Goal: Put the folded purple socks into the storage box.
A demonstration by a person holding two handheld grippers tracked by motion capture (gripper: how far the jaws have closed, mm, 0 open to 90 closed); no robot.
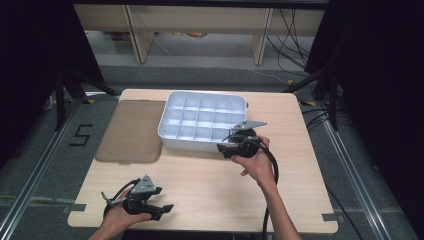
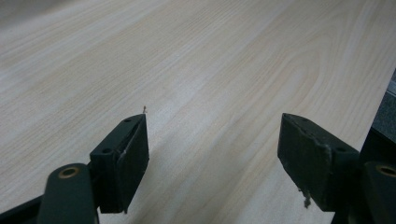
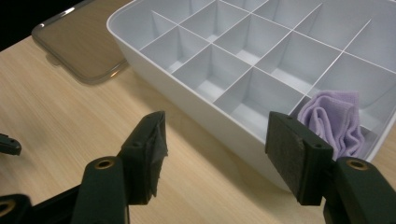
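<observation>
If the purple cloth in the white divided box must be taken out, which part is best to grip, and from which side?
Probably grip the bunched upper folds of the purple cloth, coming straight down from above. It sits crumpled in a compartment by the near wall of the white box, so the dividers block any sideways approach. The right gripper is open and nearest.

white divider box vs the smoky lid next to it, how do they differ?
The white divider box is opaque, while the lid is tinted brown and see-through. The box is deep and split into a grid of compartments; the lid lies flat and undivided. The box holds a folded lilac cloth in a near-edge compartment; nothing rests on the lid. Both are rounded rectangles sitting side by side on the wooden table.
</observation>
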